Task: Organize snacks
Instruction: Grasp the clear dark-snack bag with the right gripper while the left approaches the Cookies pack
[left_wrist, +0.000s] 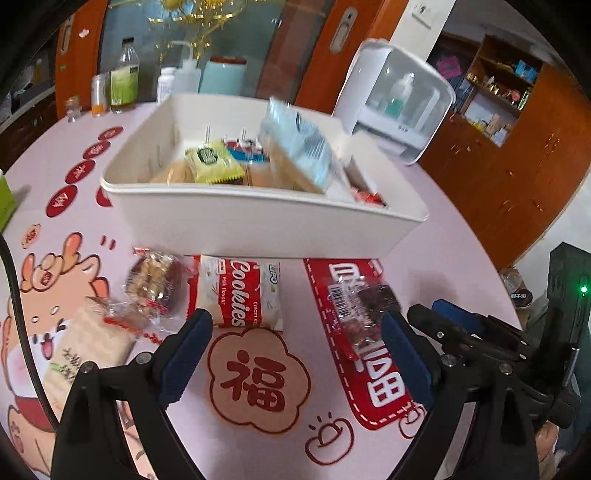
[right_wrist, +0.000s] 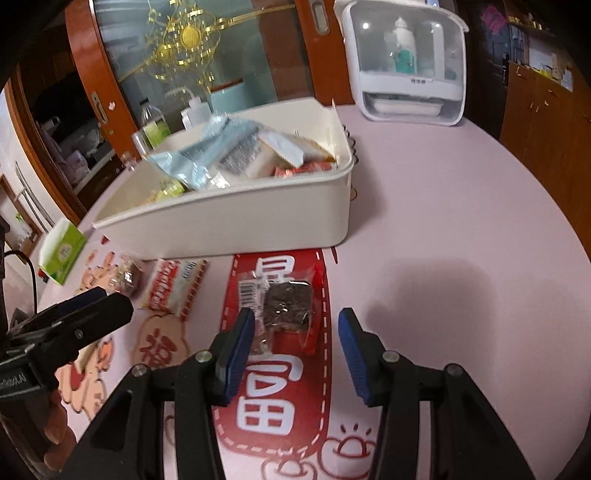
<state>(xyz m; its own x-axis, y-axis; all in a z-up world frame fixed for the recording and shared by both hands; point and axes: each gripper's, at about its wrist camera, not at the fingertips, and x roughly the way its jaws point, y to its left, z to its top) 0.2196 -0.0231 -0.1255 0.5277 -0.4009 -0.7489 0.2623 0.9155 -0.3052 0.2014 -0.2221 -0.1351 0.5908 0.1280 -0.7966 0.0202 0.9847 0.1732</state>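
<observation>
Four light, crinkly packets lie on the pink desk (right_wrist: 424, 206) just before the white plastic bin (right_wrist: 258, 221); nearest, between the released right claw (right_wrist: 295, 332), the slippery clear-wrapped brown cake (right_wrist: 286, 301) wants gentle pinching across its soft middle.

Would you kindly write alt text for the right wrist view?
The open right claw hovers over a clear-wrapped dark brownie lying on the pink tablecloth. Behind it stands a cream bin full of snacks; the left claw enters at left.
</observation>
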